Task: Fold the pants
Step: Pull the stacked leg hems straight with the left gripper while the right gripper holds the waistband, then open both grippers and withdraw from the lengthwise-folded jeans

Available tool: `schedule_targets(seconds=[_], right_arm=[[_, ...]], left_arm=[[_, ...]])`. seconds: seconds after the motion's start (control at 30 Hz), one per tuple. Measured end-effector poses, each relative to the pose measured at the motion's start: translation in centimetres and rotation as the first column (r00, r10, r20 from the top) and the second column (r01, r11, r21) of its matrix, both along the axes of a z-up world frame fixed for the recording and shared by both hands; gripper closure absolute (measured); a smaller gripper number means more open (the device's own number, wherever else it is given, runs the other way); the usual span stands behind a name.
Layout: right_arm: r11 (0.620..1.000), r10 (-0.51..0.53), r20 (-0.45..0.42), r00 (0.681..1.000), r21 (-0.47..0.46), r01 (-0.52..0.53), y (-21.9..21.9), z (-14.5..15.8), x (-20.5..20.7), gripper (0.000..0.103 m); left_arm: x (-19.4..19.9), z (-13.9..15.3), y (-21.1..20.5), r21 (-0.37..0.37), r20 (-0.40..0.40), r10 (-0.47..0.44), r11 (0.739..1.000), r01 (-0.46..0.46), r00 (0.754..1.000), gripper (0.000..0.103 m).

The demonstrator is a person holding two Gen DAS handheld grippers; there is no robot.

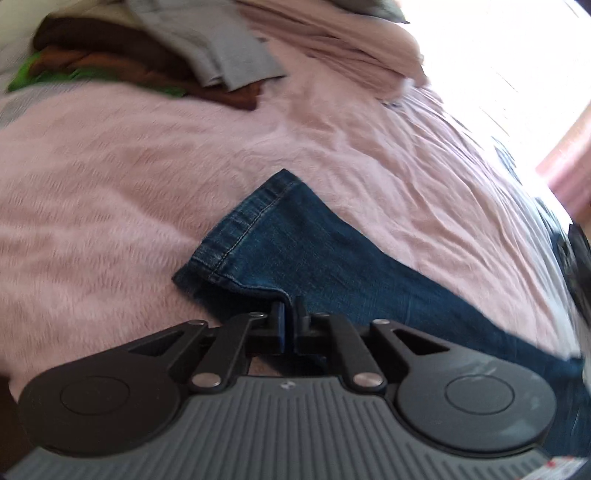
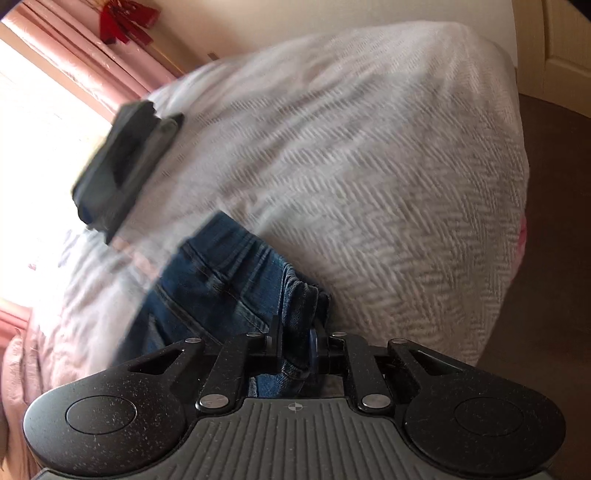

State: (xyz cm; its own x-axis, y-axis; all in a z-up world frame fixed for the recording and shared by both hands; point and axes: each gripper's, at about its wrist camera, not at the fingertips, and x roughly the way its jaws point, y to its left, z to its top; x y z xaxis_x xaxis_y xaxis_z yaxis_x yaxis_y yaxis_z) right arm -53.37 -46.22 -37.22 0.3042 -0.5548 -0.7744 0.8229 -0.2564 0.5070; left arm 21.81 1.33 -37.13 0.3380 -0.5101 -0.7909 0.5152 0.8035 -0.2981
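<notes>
Jeans (image 1: 314, 254) lie on a bed (image 1: 110, 192) covered in pink cloth, one leg stretching from the lower right toward the middle, its stitched hem (image 1: 236, 229) lying flat on the cover. The left gripper (image 1: 290, 314) has its fingers drawn close together, pinched on the edge of the leg just behind the hem. At the far side of the bed sits a pile of folded clothes (image 1: 147, 62), brown, green and grey. In the right wrist view the jeans' gathered waistband (image 2: 299, 295) sits at the right gripper (image 2: 297, 339), whose fingers are clamped on the bunched denim there. Behind it the bed cover (image 2: 369, 166) shows a pale herringbone weave, blurred. A dark blurred object (image 2: 122, 166) hangs at the upper left; what it is cannot be told. A pink curtain (image 2: 74, 59) with a red bow (image 2: 125, 20) stands beside a bright window.
</notes>
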Motion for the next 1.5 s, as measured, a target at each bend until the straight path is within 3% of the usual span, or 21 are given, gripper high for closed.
schedule_targets(seconds=[0.07,0.13,0.17,0.2,0.23,0.3,0.37,0.47,0.5,0.63,0.67,0.77,0.8,0.9,0.93,1.07,1.17,1.2,1.27,1.37,1.5], right_arm=[[0.999,0.017,-0.028,0.999,-0.049,-0.018,0.3,0.3,0.4,0.094],[0.999,0.042,-0.114,0.993,-0.01,-0.044,0.4,-1.0,1.4,0.09],[1.0,0.025,-0.138,0.99,0.003,-0.025,0.6,-1.7,1.6,0.086],[1.0,0.0,-0.152,0.988,0.003,0.001,0.8,-1.8,1.8,0.072],[1.0,-0.022,-0.17,0.985,0.003,0.023,0.9,-1.6,1.9,0.062],[1.0,-0.01,-0.209,0.978,0.001,0.011,0.8,-1.1,2.3,0.058],[0.999,0.033,-0.281,0.959,0.002,-0.034,1.0,-0.7,2.9,0.055],[0.99,0.101,-0.439,0.893,-0.046,-0.135,1.9,0.3,4.3,0.053],[0.984,0.121,-0.494,0.861,-0.057,-0.171,2.2,0.6,4.8,0.052],[0.945,0.116,-0.74,0.663,-0.123,-0.303,3.7,1.3,7.6,0.052],[0.932,0.106,-0.755,0.647,-0.151,-0.329,4.0,1.3,8.1,0.052],[0.861,0.206,-0.675,0.708,-0.219,-0.46,4.8,0.2,9.1,0.052],[0.832,0.267,-0.657,0.705,-0.212,-0.513,5.0,-0.8,9.5,0.052],[0.79,0.348,-0.71,0.613,-0.13,-0.599,5.2,-4.1,9.6,0.052],[0.781,0.329,-0.714,0.619,-0.163,-0.603,5.6,-4.2,9.0,0.052],[0.845,0.189,-0.713,0.675,-0.231,-0.481,6.3,-2.8,7.0,0.052],[0.783,0.218,-0.618,0.755,-0.351,-0.514,8.5,-1.4,6.7,0.052],[0.752,0.272,-0.601,0.751,-0.354,-0.556,9.2,-1.6,7.3,0.052],[0.699,0.361,-0.613,0.703,-0.32,-0.639,10.2,-3.2,8.9,0.052],[0.663,0.37,-0.698,0.613,-0.264,-0.7,11.3,-6.8,10.2,0.051],[0.724,0.293,-0.705,0.646,-0.277,-0.632,13.5,-4.7,10.2,0.051]], left_arm=[[0.4,-1.6,0.3,0.05,-0.013,-0.055,0.997,0.055,0.998,0.093],[0.7,-1.6,0.7,0.026,-0.02,-0.076,0.997,0.076,0.997,0.092],[0.9,-1.1,0.8,0.031,-0.014,-0.085,0.996,0.085,0.996,0.089],[0.9,-0.5,0.9,0.054,0.012,-0.101,0.994,0.1,0.995,0.084],[1.0,0.0,1.1,0.086,0.036,-0.117,0.99,0.114,0.992,0.081],[1.4,0.8,1.6,0.15,0.064,-0.14,0.98,0.129,0.988,0.08],[1.7,1.8,1.8,0.278,0.159,-0.102,0.959,0.054,0.982,0.084],[1.8,3.1,2.3,0.279,0.224,0.013,0.957,-0.077,0.975,0.082],[1.2,3.5,1.9,0.251,0.222,0.005,0.966,-0.062,0.975,0.082],[-2.9,2.6,-3.2,0.201,0.259,-0.204,0.968,0.154,0.944,0.077],[-4.0,1.8,-4.6,0.187,0.265,-0.264,0.958,0.219,0.927,0.075],[-6.0,-1.3,-6.9,0.259,0.273,-0.38,0.914,0.313,0.884,0.074],[-6.1,-2.1,-6.5,0.265,0.288,-0.382,0.913,0.31,0.878,0.074],[-4.8,-2.6,-4.3,0.225,0.306,-0.301,0.945,0.238,0.903,0.074],[-4.3,-2.6,-3.7,0.224,0.312,-0.269,0.953,0.204,0.911,0.074],[-3.1,-1.3,-2.5,0.217,0.351,-0.2,0.968,0.128,0.915,0.087],[-4.9,-0.4,-2.9,0.145,0.428,-0.235,0.971,0.191,0.873,0.074],[-5.6,-0.8,-3.2,0.163,0.446,-0.268,0.962,0.217,0.854,0.072],[-6.4,-2.9,-3.6,0.224,0.45,-0.32,0.944,0.242,0.834,0.071],[-6.7,-4.1,-2.1,0.148,0.469,-0.264,0.964,0.22,0.843,0.07],[-6.9,-1.3,0.4,0.134,0.41,-0.214,0.976,0.174,0.886,0.068]])
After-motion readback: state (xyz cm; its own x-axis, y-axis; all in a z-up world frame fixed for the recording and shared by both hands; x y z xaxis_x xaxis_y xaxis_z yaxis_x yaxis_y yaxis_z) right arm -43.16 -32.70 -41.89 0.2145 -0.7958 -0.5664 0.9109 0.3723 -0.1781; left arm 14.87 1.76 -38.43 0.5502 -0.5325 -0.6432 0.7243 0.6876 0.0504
